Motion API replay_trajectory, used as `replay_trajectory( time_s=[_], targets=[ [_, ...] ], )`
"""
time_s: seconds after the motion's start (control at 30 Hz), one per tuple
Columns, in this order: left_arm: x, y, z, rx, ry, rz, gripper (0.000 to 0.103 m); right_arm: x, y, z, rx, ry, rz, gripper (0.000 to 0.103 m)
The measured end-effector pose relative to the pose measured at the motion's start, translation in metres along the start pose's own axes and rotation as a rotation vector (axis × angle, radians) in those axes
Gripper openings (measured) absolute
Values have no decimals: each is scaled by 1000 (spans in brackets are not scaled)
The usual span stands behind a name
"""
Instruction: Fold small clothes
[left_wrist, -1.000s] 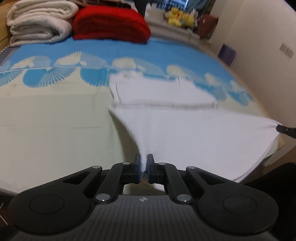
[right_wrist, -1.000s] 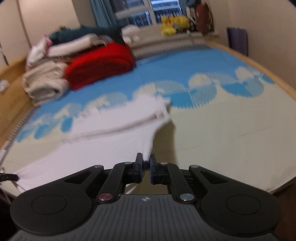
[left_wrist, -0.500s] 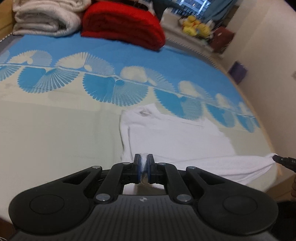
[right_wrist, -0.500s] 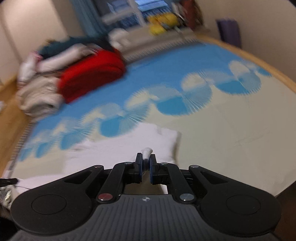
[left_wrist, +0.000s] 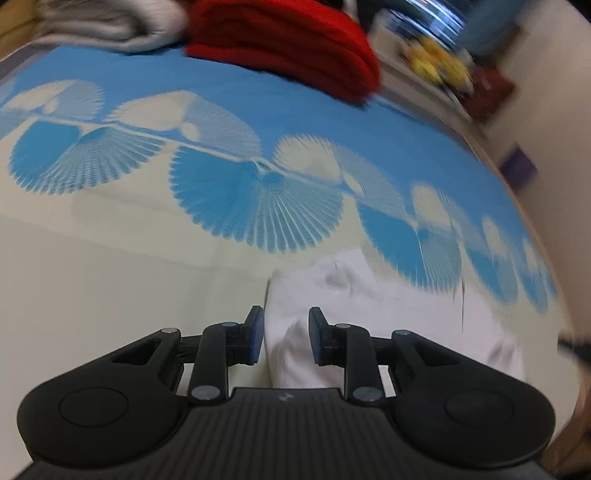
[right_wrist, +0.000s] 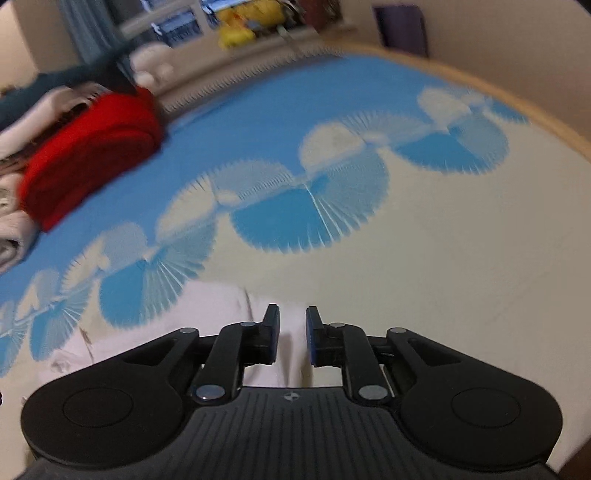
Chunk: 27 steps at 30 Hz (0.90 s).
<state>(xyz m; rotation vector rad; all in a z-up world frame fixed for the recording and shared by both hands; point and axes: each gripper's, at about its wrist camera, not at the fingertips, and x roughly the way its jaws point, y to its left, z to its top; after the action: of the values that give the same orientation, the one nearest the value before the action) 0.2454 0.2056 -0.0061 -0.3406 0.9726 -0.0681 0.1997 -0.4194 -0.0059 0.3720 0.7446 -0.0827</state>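
Observation:
A small white garment (left_wrist: 388, 317) lies folded over on the bed's blue-and-cream cover (left_wrist: 110, 280). My left gripper (left_wrist: 284, 334) hovers low over its left end; its jaws are opening and the white cloth lies between them, the pads clear of it. In the right wrist view the same garment (right_wrist: 177, 325) spreads to the left. My right gripper (right_wrist: 291, 334) sits over its right end, jaws also opening, cloth in the gap but not pinched. A dark blurred tip (left_wrist: 576, 347) of the other gripper shows at the left view's right edge.
A folded red blanket (left_wrist: 288, 48) and pale folded bedding (left_wrist: 110, 22) lie at the far side of the bed. Yellow soft toys (right_wrist: 240, 31) sit on a sill by the window. The bed's wooden edge (right_wrist: 535, 110) curves along the right.
Both grippers carried the garment's near edge forward and down over its far half, then their jaws parted and let the cloth go. The views drew closer to the bed.

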Motion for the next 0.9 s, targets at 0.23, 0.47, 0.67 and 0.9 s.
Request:
replay_trajectory(
  time_s=[0.23,0.47,0.67,0.9],
  targets=[
    [39,-15,-21,171,147,72,31,34,-14,-26,-125,179,1,19],
    [62,-36,-14,165,133,85,41,63,19,-31,-259,200,26,42],
    [79,-48,-7,176,138,98,41,85,46,-33,-372,207,-10,42],
    [86,-50,0,205,119,116,14,87,48,-30,-377,192,-22,4]
  ],
)
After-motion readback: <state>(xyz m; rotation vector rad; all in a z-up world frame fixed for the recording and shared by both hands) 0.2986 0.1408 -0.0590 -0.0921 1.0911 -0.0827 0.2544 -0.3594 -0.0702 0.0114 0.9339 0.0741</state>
